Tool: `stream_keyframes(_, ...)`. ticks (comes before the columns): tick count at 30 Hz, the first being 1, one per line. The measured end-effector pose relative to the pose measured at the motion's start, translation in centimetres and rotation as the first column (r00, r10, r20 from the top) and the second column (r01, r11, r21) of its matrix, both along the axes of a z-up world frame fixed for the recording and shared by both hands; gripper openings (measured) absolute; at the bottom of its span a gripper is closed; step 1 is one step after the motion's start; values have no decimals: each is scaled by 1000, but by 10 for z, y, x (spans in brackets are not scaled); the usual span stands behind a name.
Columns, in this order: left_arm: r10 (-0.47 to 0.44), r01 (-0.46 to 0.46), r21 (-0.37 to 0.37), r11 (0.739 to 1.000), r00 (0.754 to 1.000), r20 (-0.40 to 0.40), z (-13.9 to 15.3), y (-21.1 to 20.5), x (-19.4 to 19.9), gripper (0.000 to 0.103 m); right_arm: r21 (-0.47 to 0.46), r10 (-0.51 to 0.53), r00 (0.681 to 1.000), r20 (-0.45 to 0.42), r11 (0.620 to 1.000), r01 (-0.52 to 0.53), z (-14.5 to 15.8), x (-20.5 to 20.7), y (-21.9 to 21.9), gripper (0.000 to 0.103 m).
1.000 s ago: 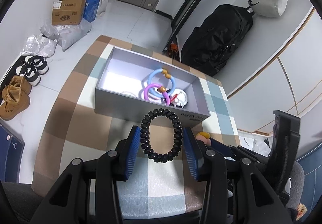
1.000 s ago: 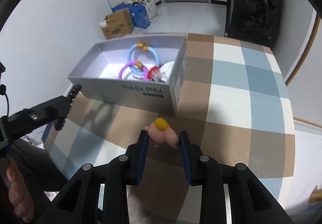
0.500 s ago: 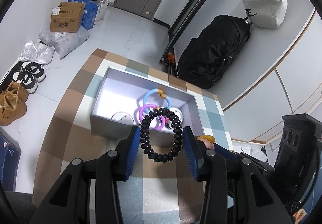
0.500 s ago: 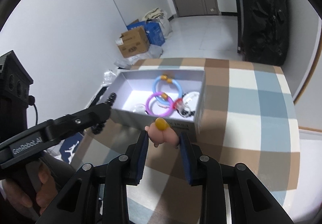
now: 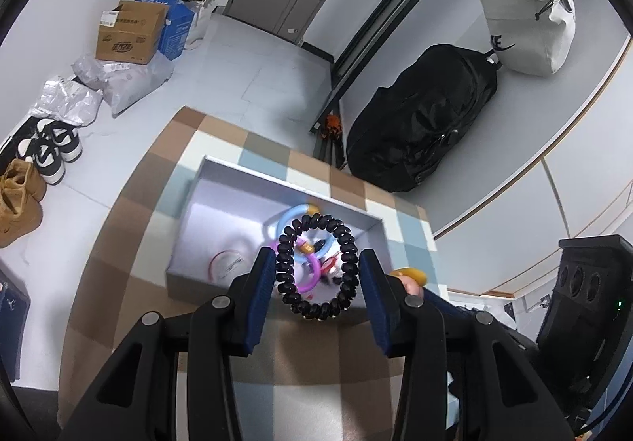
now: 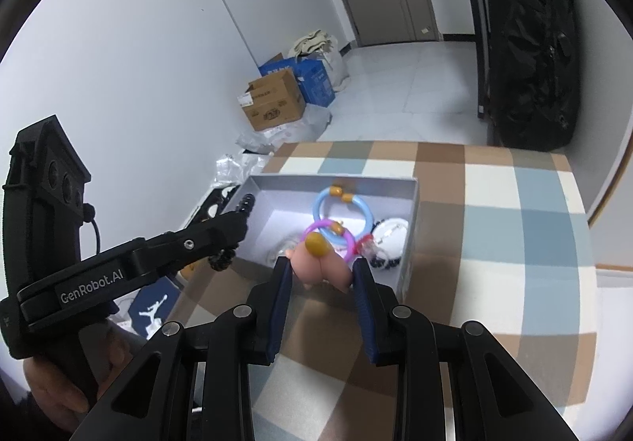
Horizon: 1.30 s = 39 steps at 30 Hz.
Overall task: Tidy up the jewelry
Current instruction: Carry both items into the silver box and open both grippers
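Both grippers loaded above the grey open cardboard box [image 5: 277, 179].
My left gripper [image 5: 316, 274] fingers pinch the black coiled springy hair-tie bracelet [image 5: 318, 267] by its sides; light, squashy. Right gripper [image 6: 320, 274] clamps a soft pink rubbery charm with yellow bead [image 6: 320, 263], frame centre.

Bright, even indoor light; strong fisheye warping, dark vignetted corners, slight blur.

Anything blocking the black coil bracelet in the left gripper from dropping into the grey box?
Nothing visible. The left gripper holds the black coil bracelet over the open grey box; only the blue ring and purple ring lie below.
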<state>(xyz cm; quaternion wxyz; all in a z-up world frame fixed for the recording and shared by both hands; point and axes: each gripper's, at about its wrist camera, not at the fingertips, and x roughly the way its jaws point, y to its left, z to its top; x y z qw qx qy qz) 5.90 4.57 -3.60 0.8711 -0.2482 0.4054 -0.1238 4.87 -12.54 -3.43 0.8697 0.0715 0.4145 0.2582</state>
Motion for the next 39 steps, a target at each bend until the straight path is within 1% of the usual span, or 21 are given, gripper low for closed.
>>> stream_keyframes(4,-2,3,-30,1000,1000,7,5,-1,7,37,14,-1,1000,27,1000,1,4,7,0,30)
stream_keyframes(10,1,-3,-64,998,1000,-21,-1,0,21,37,39,-18,1000,16,999,17,4,19,-3,30)
stream_keyframes(20,-11,7,-61,998,998,-64,-11,-10,39,37,44,-36,999,-13,998,36,-3,37,-6,30)
stream_keyframes(25,-10,4,-68,998,997,-82,-14,-10,44,37,46,-41,999,-35,998,43,-8,45,-10,30)
stream_keyframes(31,-15,10,-56,998,994,-107,-19,-12,47,38,39,-50,997,-55,998,52,-14,48,-11,32)
stream_keyframes(37,0,-12,-76,997,989,-151,-25,-10,49,46,52,-69,996,-59,996,72,-13,49,-16,33)
stream_keyframes(39,-1,-11,-80,997,989,-149,-24,-10,49,48,54,-76,995,-59,995,79,-13,49,-17,34)
